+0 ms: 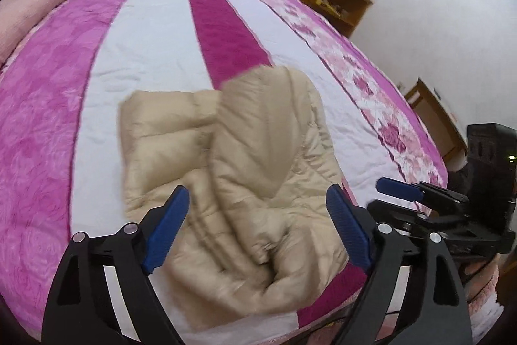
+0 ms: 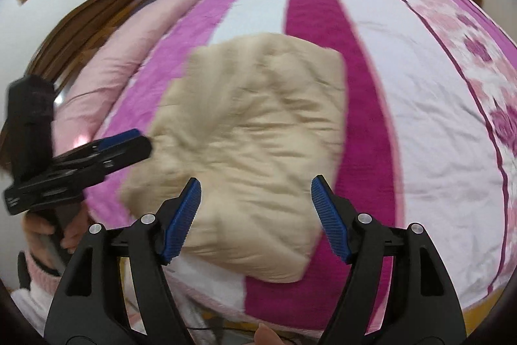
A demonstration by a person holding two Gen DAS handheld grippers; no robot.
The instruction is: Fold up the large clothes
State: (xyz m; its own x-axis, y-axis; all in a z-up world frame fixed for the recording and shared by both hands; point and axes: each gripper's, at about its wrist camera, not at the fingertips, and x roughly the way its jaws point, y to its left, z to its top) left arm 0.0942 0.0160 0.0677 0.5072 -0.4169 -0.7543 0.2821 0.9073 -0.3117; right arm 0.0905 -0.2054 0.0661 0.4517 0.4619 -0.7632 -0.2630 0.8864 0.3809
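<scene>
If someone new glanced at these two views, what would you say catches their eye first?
The beige padded jacket, lying folded near the front edge of the bed, stands out at once. Under it spreads the quilt in broad pink, white and magenta stripes. Both the left gripper and the right gripper hang open above the jacket, holding nothing.

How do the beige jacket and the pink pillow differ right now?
The beige jacket lies folded into a puffy bundle near the bed's front edge, crossing the white and magenta stripes; the pink pillow lies long and smooth along the bed's left side, by the headboard. The jacket is wrinkled and quilted, the pillow plain. Both rest on the bedspread.
</scene>
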